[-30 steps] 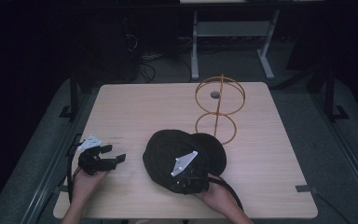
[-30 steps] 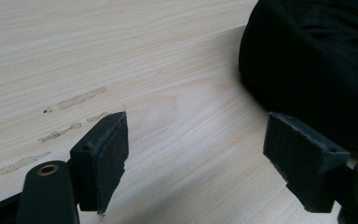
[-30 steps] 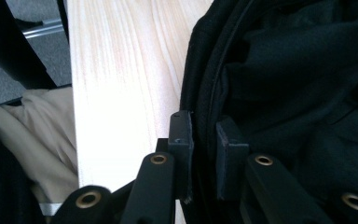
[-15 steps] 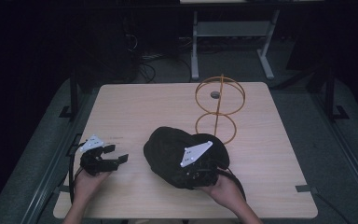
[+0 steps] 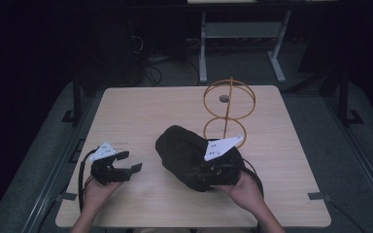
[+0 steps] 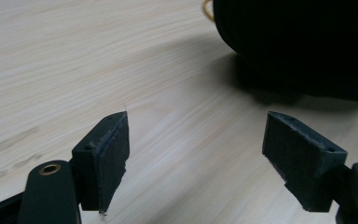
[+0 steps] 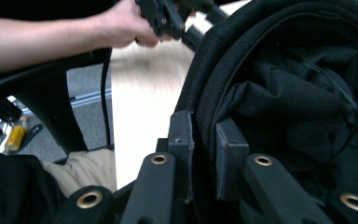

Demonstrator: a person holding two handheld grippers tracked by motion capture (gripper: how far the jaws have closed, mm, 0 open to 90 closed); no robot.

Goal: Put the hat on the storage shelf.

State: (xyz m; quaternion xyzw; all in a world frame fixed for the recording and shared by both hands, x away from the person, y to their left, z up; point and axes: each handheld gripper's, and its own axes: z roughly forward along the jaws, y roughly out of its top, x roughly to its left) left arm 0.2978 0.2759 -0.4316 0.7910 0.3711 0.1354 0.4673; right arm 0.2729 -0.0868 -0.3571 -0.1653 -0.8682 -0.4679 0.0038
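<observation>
We have the black cap (image 5: pixel 184 153) at centre frame, its rim clenched in the right gripper (image 7: pixel 204 154) fingers; the left gripper (image 5: pixel 126 162) waits released, lower left. We should lift steadily toward the wire stand (image 5: pixel 228 109), avoiding snags.

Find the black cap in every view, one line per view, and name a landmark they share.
High view: black cap at table centre, right gripper clamped on its near edge.
Left gripper view: cap at top right.
Right gripper view: cap across the right half, rim between the jaws.
Shared landmark: the light wooden table.
</observation>
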